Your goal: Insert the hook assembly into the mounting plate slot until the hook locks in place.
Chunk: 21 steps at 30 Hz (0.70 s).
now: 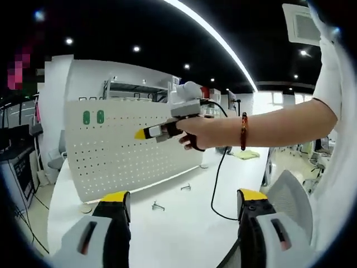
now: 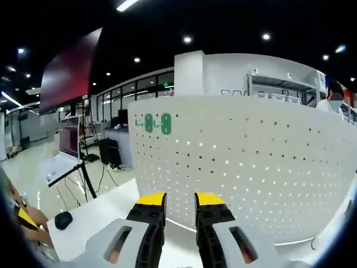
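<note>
So the hooks: two small metal ones are lying loose on the white counter [image 1: 184,223] in the left gripper view, one hook [image 1: 158,207] near the front edge of the board and a second hook [image 1: 186,187] a bit further along. Neither is on the board, so I'd say the actual insert-and-lock part hasn't happened yet; picking one up and seating it is all still to do.

The mounting plate is the white pegboard [image 1: 128,148] standing upright on the counter, rows of holes all over it and two green oval tags [image 2: 157,123] near its upper corner. No hook hanging from it anywhere that I can see.

The right gripper [image 1: 144,133] is raised in front of the pegboard face, held by the person's hand [image 1: 195,133], forearm stretched out roughly level with a red bead bracelet [image 1: 244,131] on the wrist and a black cable [image 1: 217,178] trailing down to the counter. In its own view the yellow-tipped jaws sit close together with just a narrow gap and nothing between them, pointed straight at the holes.

The left gripper [image 1: 184,201] hangs back low over the counter, jaws spread wide and empty, basically watching. A grey mesh chair back [image 1: 290,195] sits off to the side
</note>
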Available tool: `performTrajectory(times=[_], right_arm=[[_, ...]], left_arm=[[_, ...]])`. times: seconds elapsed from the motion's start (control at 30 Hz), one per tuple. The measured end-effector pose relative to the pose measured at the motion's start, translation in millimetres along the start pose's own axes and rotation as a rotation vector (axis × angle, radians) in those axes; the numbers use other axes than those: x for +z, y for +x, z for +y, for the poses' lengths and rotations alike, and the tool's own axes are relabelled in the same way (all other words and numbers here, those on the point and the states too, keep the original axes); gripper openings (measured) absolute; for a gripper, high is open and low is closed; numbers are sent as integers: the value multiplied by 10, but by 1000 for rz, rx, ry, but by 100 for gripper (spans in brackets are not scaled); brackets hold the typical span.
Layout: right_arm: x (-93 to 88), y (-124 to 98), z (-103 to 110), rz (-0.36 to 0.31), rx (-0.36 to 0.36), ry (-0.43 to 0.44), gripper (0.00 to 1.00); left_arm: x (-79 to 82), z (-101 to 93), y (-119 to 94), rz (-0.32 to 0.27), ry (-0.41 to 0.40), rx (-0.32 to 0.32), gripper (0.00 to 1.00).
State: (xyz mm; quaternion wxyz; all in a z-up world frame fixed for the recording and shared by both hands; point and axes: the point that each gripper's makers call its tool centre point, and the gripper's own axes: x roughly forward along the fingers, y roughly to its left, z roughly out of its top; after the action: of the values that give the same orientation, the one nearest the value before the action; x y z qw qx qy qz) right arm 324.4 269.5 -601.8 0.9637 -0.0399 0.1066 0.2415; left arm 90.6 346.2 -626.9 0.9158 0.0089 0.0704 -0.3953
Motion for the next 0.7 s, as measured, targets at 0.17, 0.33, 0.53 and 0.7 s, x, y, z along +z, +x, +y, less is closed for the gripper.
performTrajectory(times=[0.17,0.33,0.53,0.7], right_arm=[[-92,-53,-38,10,33,-18,19],[-182,-93,-40,19,76,-15,19],[-321,-133,-27,44,125,-26,19],[-419,-148,-46,65,167,-44,19]], left_arm=[[38,-86,74,-1,-8,18,80],[35,-192,140,3,-18,30,80],[39,-303,183,7,-27,41,80],[61,-351,225,-6,-31,67,79]])
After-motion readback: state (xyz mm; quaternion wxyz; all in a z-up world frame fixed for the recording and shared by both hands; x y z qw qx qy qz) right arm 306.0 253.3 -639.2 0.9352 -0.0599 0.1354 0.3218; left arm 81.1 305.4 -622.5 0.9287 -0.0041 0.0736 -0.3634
